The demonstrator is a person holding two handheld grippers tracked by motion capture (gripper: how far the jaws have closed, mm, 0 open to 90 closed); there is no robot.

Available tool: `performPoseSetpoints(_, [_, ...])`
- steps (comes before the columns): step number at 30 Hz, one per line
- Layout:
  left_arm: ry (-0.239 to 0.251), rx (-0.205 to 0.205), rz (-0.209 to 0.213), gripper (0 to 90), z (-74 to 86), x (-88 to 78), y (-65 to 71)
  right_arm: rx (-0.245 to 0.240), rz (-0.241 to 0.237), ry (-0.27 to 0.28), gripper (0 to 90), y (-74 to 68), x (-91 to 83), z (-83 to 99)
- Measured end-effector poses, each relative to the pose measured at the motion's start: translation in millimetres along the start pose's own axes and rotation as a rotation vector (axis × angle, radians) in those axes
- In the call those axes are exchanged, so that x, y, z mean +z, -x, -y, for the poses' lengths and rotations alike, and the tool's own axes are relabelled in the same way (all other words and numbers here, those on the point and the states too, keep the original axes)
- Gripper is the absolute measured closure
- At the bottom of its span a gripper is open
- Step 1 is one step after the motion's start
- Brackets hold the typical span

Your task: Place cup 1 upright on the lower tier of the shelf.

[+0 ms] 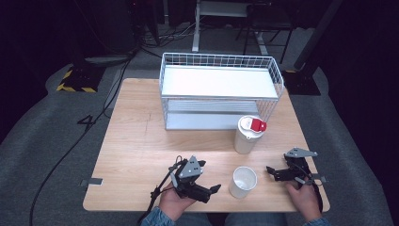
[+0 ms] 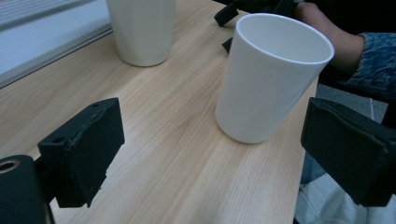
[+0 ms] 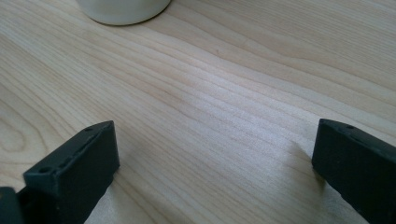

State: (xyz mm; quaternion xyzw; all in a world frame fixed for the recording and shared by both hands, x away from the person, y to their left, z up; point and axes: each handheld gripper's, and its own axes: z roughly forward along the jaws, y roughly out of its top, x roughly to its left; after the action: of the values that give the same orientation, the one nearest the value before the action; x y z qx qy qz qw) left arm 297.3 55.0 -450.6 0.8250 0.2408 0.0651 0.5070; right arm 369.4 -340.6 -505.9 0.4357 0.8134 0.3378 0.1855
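An open white cup [image 1: 243,181] stands near the table's front edge, between my two grippers. Behind it stands a taller white container [image 1: 248,135] whose lid has a red flap [image 1: 258,125]. My left gripper [image 1: 212,191] lies level just left of the cup and points at it. In the left gripper view the cup [image 2: 271,79] stands just beyond the tips of my left gripper [image 2: 215,154], whose jaws are open and touch nothing. My right gripper [image 1: 272,173] rests to the cup's right. In its own view my right gripper [image 3: 215,163] is open over bare wood.
A white wire basket rack [image 1: 221,92] with two shelves takes up the back of the wooden table [image 1: 136,150]. The foot of a white vessel [image 3: 123,9] shows at the top of the right gripper view. A cable [image 1: 157,195] trails off the front edge.
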Motion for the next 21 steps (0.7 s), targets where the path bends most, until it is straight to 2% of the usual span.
performPoseSetpoints(3, [0.011, 0.007, 0.023, 6.6, -1.3, 8.4, 6.0, 0.000, 0.000, 0.000, 0.7, 0.0, 0.0, 0.0])
performPoseSetpoints(10, [0.082, 0.008, 0.082, 1.0, -1.7, 29.0, 21.4, 0.000, 0.000, 0.000, 0.7, 0.0, 0.0, 0.0])
performPoseSetpoints(14, [0.086, 0.006, 0.105, 0.0, -1.4, 41.8, 26.1, 0.000, 0.000, 0.000, 0.7, 0.0, 0.0, 0.0])
performPoseSetpoints(21, [0.055, 0.018, 0.099, 0.0, 3.2, 57.1, 26.8, 0.000, 0.000, 0.000, 0.7, 0.0, 0.0, 0.0])
